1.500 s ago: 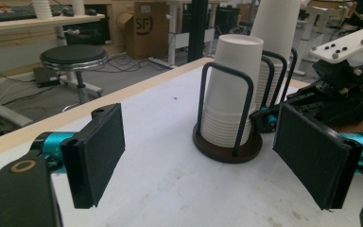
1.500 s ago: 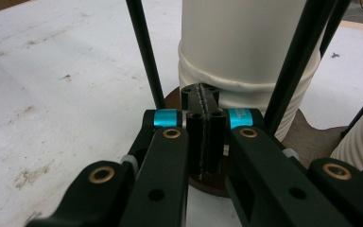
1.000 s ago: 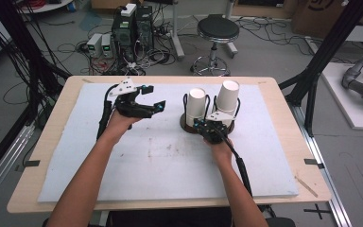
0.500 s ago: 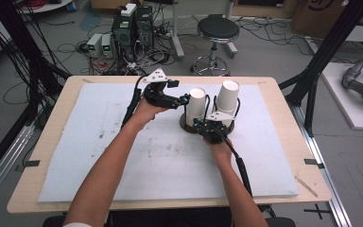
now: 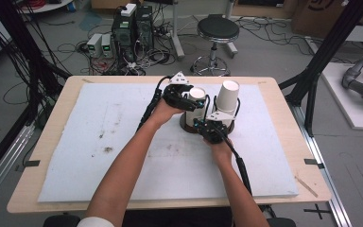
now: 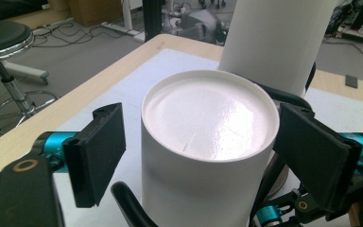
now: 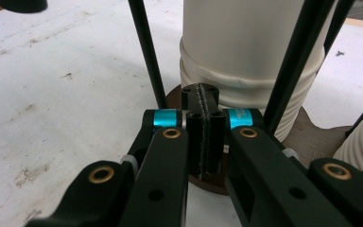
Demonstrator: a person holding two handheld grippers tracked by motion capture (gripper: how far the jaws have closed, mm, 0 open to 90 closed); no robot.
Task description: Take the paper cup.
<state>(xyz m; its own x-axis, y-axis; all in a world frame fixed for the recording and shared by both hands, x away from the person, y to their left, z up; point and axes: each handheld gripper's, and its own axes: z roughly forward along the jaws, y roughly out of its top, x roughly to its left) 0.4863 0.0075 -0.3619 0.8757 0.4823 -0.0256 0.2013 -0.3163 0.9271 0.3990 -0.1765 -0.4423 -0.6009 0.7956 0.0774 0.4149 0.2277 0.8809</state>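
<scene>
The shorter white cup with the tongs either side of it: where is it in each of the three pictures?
High view: shorter cup at table centre, left of the taller cup.
Left gripper view: middle, between the left tongs, whose open jaws have just been closing.
Right gripper view: probably the big cup top centre, behind the shut right tongs.
Shared landmark: the white mat.

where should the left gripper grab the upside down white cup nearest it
Grip the nearer white cup across its side wall just below the flat upturned base, coming from the left gripper's side. It stands upright, and the pads already straddle it without pressing.
</scene>
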